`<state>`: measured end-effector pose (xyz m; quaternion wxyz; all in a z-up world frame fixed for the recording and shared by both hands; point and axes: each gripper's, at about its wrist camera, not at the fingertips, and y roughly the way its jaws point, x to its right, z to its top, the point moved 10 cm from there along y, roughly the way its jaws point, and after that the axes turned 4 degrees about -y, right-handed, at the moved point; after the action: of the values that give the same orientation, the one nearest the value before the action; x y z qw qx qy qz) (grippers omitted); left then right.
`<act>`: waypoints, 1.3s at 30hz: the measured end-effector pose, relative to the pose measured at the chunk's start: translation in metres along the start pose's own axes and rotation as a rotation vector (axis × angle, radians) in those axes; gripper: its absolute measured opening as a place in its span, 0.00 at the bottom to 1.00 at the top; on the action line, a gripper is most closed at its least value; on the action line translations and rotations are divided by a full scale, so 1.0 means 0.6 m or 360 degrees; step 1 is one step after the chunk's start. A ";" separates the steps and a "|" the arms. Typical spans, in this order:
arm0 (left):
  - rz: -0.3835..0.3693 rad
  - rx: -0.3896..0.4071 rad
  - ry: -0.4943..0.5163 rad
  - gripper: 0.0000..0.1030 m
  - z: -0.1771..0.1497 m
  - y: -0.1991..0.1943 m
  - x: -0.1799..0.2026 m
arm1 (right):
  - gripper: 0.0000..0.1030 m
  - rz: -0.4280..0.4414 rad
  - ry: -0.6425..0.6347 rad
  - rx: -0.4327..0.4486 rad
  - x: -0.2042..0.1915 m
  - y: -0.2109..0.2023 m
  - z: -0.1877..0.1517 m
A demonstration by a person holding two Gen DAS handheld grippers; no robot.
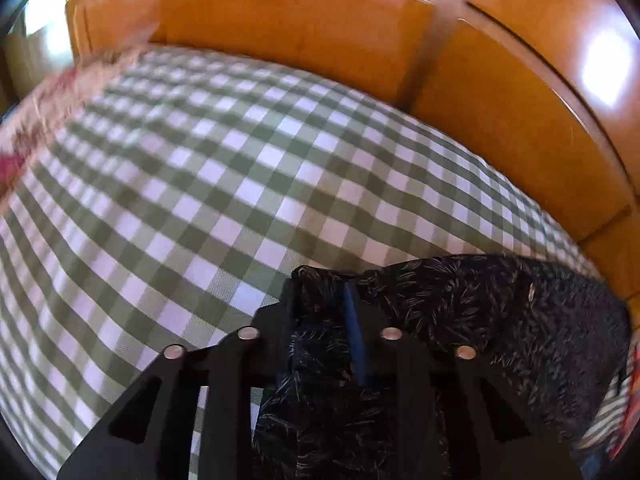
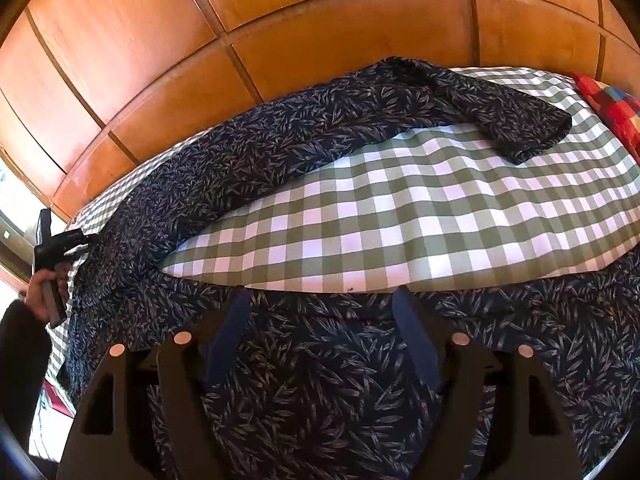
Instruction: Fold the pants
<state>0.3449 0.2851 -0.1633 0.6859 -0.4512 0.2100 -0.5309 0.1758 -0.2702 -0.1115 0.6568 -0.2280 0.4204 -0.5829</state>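
Observation:
The pants [image 2: 280,148] are dark navy with a pale leaf print. They lie on a green and white checked bed [image 2: 400,220]. One leg runs along the far edge; the other leg lies near me under the right gripper. My right gripper [image 2: 320,300] is open, its fingers spread over the near leg. My left gripper [image 1: 324,288] is shut on a bunched part of the pants [image 1: 500,312]. It also shows in the right wrist view [image 2: 76,238] at the far left, held by a hand at the pants' end.
Orange wooden panelled wardrobe doors [image 2: 280,20] stand close behind the bed. A red patchwork cushion [image 2: 608,108] lies at the bed's right end. A pinkish floral cloth [image 1: 36,120] lies at the left in the left wrist view.

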 end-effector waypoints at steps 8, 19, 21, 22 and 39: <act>-0.0267 0.0294 0.0106 0.03 -0.040 -0.155 0.043 | 0.71 0.0018 -0.0015 -0.0006 -0.013 0.011 0.008; -0.0678 0.0489 0.0256 0.03 -0.193 -0.379 0.098 | 0.50 0.0412 0.0155 -0.0091 -0.080 0.057 0.081; -0.0704 0.0478 0.0253 0.03 -0.218 -0.390 0.093 | 0.47 0.0492 0.0223 -0.0093 -0.092 0.075 0.115; -0.0720 0.0471 0.0246 0.03 -0.229 -0.395 0.093 | 0.46 0.0521 0.0258 -0.0098 -0.097 0.085 0.133; -0.0741 0.0366 0.0204 0.03 -0.289 -0.387 0.066 | 0.38 0.0339 0.0489 -0.0170 -0.126 0.225 0.258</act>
<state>0.1005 0.1734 -0.0477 0.5772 -0.3719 0.0819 -0.7223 0.3823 -0.1983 -0.1123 0.6299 -0.1251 0.5678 -0.5150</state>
